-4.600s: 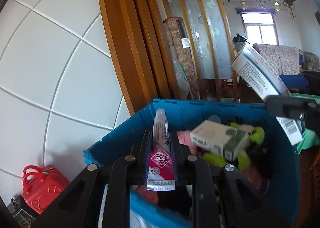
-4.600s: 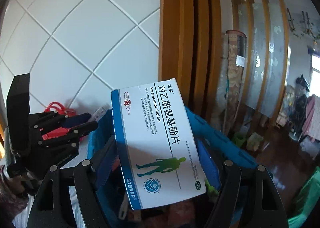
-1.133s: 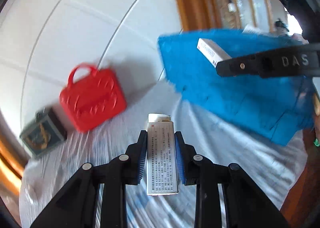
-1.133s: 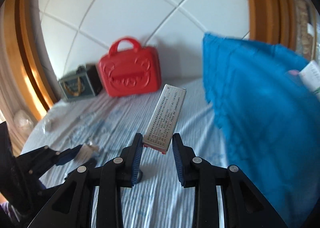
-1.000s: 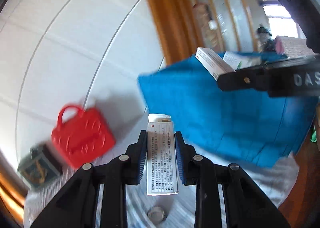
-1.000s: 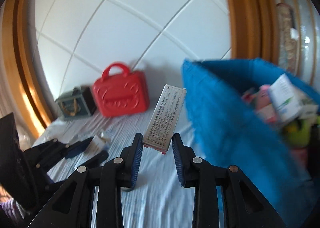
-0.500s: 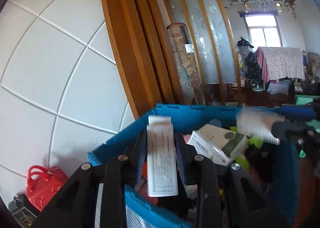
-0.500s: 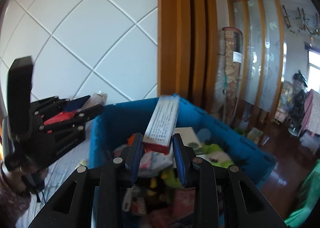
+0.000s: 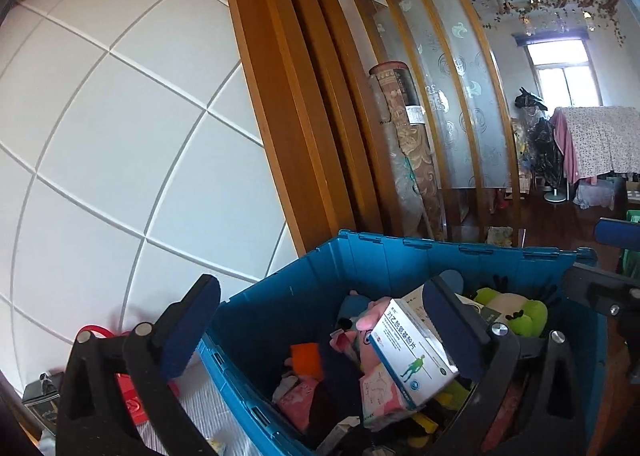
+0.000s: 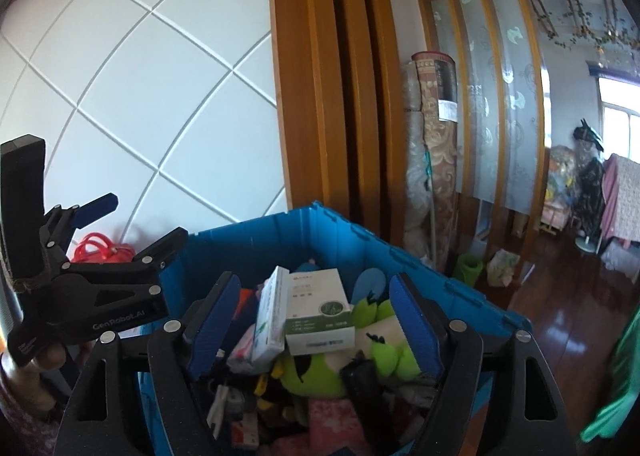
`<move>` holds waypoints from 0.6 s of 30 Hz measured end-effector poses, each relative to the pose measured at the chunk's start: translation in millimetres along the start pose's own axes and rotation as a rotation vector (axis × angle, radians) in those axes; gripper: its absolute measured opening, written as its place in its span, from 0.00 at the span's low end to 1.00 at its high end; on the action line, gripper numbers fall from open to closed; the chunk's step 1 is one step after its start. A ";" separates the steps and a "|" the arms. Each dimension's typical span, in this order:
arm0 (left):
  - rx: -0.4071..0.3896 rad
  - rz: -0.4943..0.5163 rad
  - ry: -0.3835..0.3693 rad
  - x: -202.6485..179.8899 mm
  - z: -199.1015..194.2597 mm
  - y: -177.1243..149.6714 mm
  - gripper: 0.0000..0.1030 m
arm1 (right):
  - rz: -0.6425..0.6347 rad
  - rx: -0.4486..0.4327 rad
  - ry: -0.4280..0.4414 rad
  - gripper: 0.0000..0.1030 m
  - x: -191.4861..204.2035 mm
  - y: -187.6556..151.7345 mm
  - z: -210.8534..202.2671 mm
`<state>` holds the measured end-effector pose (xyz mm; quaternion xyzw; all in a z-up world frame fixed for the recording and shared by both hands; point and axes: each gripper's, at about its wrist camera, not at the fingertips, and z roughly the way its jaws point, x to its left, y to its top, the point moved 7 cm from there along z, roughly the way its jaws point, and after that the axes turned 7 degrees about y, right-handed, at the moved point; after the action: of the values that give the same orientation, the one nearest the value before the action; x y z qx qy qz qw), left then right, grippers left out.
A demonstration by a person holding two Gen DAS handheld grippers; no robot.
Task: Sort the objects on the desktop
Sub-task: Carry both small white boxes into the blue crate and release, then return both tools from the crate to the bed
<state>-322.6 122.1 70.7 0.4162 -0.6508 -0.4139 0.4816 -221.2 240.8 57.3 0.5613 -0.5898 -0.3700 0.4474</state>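
Two grippers over one blue crate [image 9: 384, 260], both jaws opening, nothing between either pair.

1. Left gripper [image 9: 320, 320]: fingers spread very wide; left pad [image 9: 188, 324] outside crate's near-left wall, right pad [image 9: 452, 324] above the contents; nothing held. Seen from right wrist view as black frame [image 10: 100, 288] at left of crate, held by a hand [image 10: 44, 360] at pic's lower left.
2. Right gripper [image 10: 310, 320]: fingers part-way spread, blue pads [image 10: 210, 320] either side of the pile w/o touching any item; nothing held.
3. Crate: on striped cloth [image 9: 204, 408] beside white panelled wall [image 9: 120, 143]; wooden frame [image 9: 288, 95] behind; filled w/ mixed objects.
4. Contents, top layer: white-and-blue medicine box w/ green figure [image 9: 412, 352], lying tilted on pink items [image 9: 380, 392]; white box w/ green round mark [image 10: 320, 312], just beside a narrow white box [image 10: 272, 316] on edge; green plush toy [image 10: 384, 332] touching white box's right side; black item [image 10: 364, 384] lower down; orange piece [image 9: 306, 360] deeper in.
5. Outside crate: red bag [image 9: 132, 396] on cloth at left, near wall; its handle [image 10: 100, 248] shows in right view; dark small box [image 9: 40, 396] at far left edge.
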 end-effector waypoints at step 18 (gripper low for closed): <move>-0.001 -0.064 0.022 45.5 -61.4 -32.7 1.00 | -0.007 -0.028 0.013 0.86 42.5 -5.0 -40.6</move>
<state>-266.9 60.7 64.7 0.4409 -0.6316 -0.4250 0.4755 -180.0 200.8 70.6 0.5594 -0.5796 -0.3764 0.4578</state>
